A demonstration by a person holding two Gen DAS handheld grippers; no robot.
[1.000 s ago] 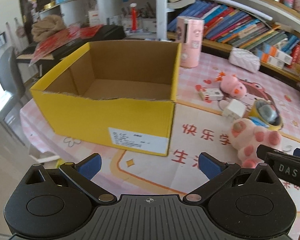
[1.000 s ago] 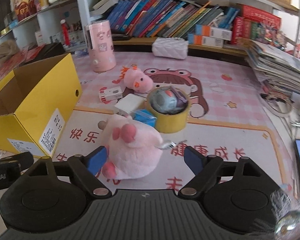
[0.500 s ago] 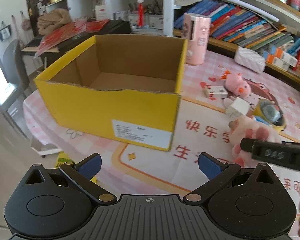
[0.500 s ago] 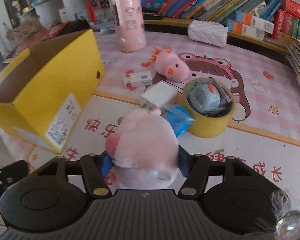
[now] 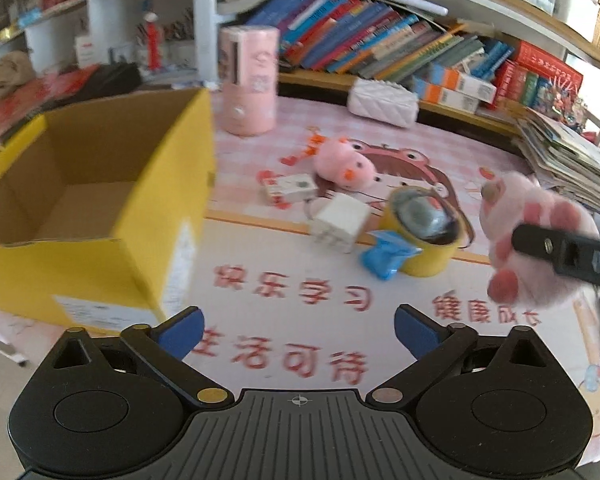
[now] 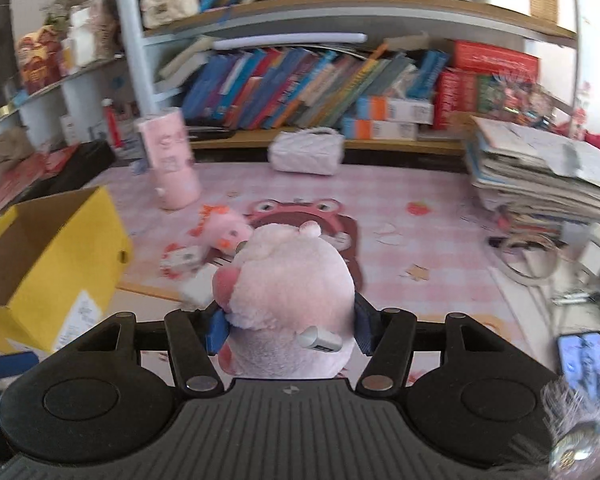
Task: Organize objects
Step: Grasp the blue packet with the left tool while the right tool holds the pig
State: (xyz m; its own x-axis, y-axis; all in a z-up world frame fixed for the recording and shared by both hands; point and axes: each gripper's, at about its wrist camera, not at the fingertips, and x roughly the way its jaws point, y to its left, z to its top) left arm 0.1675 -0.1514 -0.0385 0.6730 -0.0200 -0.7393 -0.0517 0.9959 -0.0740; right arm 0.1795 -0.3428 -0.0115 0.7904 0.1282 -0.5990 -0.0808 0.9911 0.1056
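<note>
My right gripper (image 6: pixel 288 330) is shut on a pink plush paw toy (image 6: pixel 288 292) and holds it above the table; it also shows at the right of the left wrist view (image 5: pixel 540 240). My left gripper (image 5: pixel 298 330) is open and empty above the table's front. An open yellow cardboard box (image 5: pixel 92 208) stands at the left, also in the right wrist view (image 6: pixel 48 264). On the table lie a small pink plush (image 5: pixel 344 162), a small white box (image 5: pixel 292 188), a white charger (image 5: pixel 342 222), a blue packet (image 5: pixel 386 254) and a yellow tape roll (image 5: pixel 424 232).
A pink cylinder (image 5: pixel 250 80) and a white quilted pouch (image 5: pixel 382 100) stand at the back by the bookshelf. A paper stack (image 6: pixel 540 176) sits at the right. A phone (image 6: pixel 586 364) lies at the front right edge.
My right gripper closed on the pink plush paw and lifted it off the table. My left gripper swung to the right, away from the box front.
</note>
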